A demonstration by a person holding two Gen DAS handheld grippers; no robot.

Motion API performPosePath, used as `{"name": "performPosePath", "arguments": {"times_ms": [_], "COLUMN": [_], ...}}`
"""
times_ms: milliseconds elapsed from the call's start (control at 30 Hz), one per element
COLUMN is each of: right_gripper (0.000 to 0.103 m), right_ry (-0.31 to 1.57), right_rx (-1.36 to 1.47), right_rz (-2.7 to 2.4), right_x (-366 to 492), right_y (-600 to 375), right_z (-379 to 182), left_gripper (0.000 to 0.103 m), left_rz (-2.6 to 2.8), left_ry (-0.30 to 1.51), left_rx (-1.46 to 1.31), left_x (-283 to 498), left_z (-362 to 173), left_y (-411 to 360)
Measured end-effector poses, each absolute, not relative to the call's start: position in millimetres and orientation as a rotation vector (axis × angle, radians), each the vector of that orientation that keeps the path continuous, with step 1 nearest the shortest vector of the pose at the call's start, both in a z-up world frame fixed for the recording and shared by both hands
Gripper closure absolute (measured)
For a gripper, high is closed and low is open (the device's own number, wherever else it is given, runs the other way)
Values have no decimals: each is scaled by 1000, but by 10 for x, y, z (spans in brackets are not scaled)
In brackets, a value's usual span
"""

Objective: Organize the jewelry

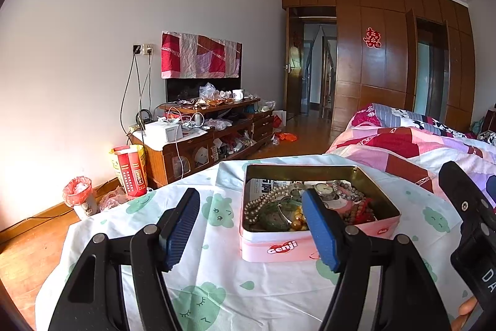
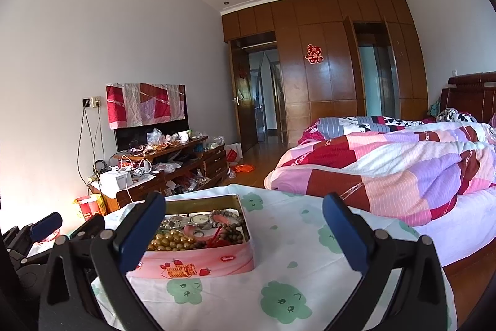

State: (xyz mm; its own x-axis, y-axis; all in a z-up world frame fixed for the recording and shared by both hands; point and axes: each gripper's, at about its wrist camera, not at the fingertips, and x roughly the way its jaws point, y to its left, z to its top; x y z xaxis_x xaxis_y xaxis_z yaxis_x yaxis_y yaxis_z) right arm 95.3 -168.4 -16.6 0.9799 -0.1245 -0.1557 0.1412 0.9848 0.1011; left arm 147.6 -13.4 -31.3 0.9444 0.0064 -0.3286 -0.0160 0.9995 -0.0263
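Note:
A pink Genji tin [image 1: 279,247] stands open on a white cloth with green cartoon prints [image 1: 223,275]. It holds a tangle of bead necklaces [image 1: 266,200], bracelets, a green bangle and a wristwatch [image 1: 324,190]. My left gripper [image 1: 251,225] is open and empty, just in front of the tin, its right finger level with the tin's near wall. In the right wrist view the tin [image 2: 217,259] lies left of centre with gold beads [image 2: 170,241] at its front. My right gripper [image 2: 245,234] is open and empty, to the right of the tin.
A bed with a pink and red patchwork quilt [image 2: 387,169] lies to the right. A cluttered wooden TV cabinet [image 1: 210,138] stands along the left wall. A small bin [image 1: 79,196] and a red bag [image 1: 130,169] sit on the wooden floor.

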Motion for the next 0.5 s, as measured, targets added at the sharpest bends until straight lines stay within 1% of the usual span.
{"name": "performPosePath", "arguments": {"times_ms": [500], "right_gripper": [0], "right_ry": [159], "right_rx": [117], "right_rz": [-143], "right_x": [958], "right_y": [-1684], "right_z": [-189], "left_gripper": [33], "left_rz": [12], "left_ry": [330], "left_rx": [-27], "left_x": [1472], "left_z": [-309], "left_y": [-140]}}
